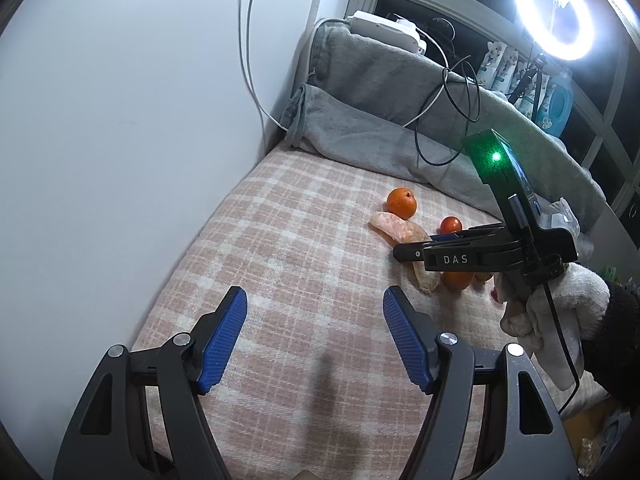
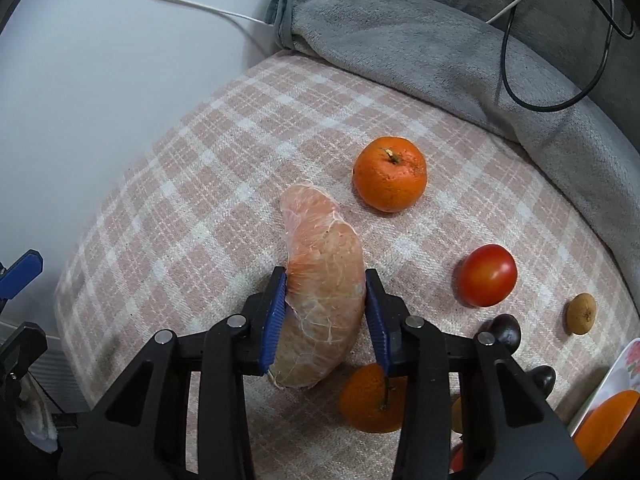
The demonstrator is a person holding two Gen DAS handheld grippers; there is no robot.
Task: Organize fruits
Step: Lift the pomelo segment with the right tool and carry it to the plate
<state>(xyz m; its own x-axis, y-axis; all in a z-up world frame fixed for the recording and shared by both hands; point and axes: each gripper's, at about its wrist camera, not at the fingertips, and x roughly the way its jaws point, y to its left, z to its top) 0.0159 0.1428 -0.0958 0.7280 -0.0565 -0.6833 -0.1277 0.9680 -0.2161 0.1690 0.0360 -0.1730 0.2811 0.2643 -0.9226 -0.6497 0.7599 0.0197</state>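
My right gripper (image 2: 326,280) is shut on a peeled pomelo segment (image 2: 320,248), its blue pads pressed against both sides, over the pink plaid cloth (image 2: 200,200). The segment also shows in the left wrist view (image 1: 394,228). A mandarin (image 2: 390,179) lies just beyond, a red tomato (image 2: 486,275) to the right, another mandarin (image 2: 370,398) under the right jaw. A small tan fruit (image 2: 581,314) and dark round fruits (image 2: 502,330) lie at the right. My left gripper (image 1: 314,324) is open and empty over bare cloth, left of the fruit.
A plate edge (image 2: 616,368) with an orange fruit (image 2: 608,424) on it is at the lower right. A grey blanket (image 1: 380,92) with cables lies along the back. A white wall (image 1: 140,120) is at the left. A ring light (image 1: 554,12) shines at the upper right.
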